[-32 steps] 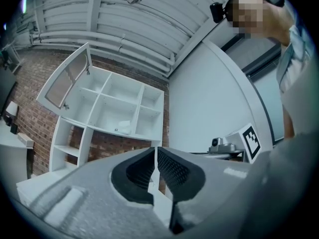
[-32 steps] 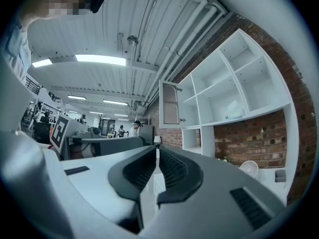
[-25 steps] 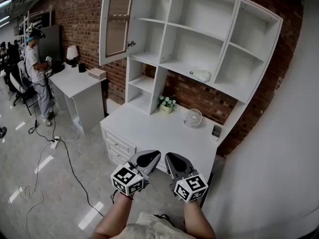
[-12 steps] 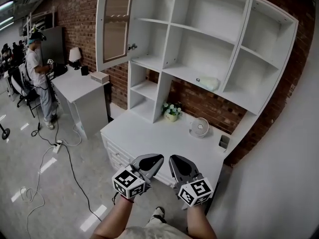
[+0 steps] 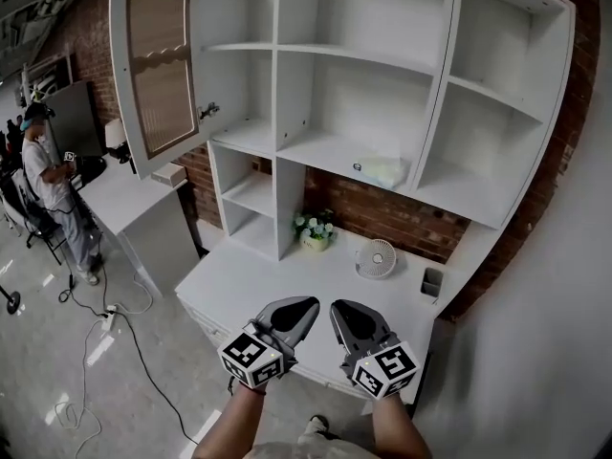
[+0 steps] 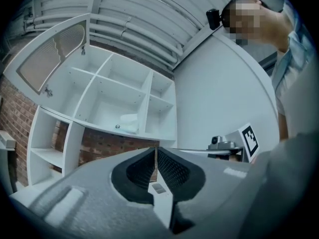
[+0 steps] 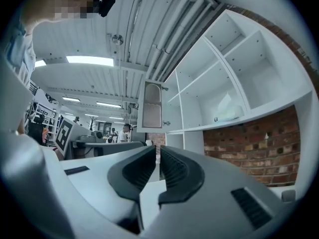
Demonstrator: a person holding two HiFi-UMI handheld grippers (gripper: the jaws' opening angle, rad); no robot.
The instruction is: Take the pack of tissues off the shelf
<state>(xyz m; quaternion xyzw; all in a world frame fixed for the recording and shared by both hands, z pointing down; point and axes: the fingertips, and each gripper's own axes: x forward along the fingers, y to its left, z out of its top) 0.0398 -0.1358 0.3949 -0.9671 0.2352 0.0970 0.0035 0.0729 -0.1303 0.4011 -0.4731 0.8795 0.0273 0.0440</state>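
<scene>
A pale green pack of tissues (image 5: pixel 383 171) lies on the middle shelf of the white wall unit (image 5: pixel 287 151), next to a divider; it also shows as the tissues (image 6: pixel 128 124) and the tissues (image 7: pixel 227 111). My left gripper (image 5: pixel 306 306) and right gripper (image 5: pixel 338 310) hang side by side low over the desk's front edge, well below the pack. Both are shut with nothing between the jaws, as the left gripper (image 6: pixel 156 156) and right gripper (image 7: pixel 158 156) show in their own views.
On the white desk (image 5: pixel 268 275) stand a small flower pot (image 5: pixel 314 230), a round white fan (image 5: pixel 378 256) and a dark small device (image 5: pixel 432 281). A cabinet door (image 5: pixel 158 65) stands open at upper left. A person (image 5: pixel 48 175) stands by another desk far left; cables lie on the floor.
The view has moved closer to the shelf unit and tilted up; the shelves now fill more of the frame. Both grippers keep their place side by side, still shut.
</scene>
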